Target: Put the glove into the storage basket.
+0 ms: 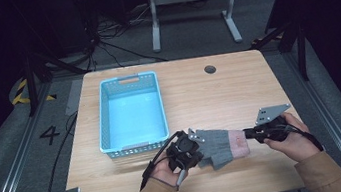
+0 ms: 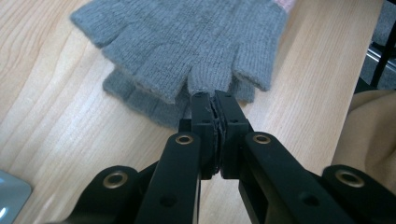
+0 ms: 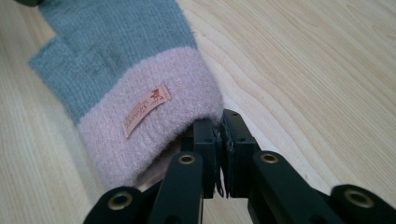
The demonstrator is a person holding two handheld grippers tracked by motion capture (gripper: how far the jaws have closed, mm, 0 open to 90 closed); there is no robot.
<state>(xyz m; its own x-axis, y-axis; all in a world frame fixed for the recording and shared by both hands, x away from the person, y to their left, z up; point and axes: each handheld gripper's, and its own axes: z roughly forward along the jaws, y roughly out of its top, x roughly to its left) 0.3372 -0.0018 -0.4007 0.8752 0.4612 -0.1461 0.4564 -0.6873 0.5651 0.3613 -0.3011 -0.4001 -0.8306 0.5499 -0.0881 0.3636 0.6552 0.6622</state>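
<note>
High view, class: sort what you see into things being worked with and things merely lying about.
In use:
- grey fingerless glove with pink cuff
- left gripper, shut on a finger end
- right gripper, shut on the cuff

Lying about:
- blue basket
- table

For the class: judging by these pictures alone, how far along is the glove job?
Done: both grippers have closed on the grey glove, the left gripper on a fingertip, the right gripper on the pink cuff.
In hand: the glove is held between them, just above the table.
Left, probably: moving it into the empty blue basket.
</note>
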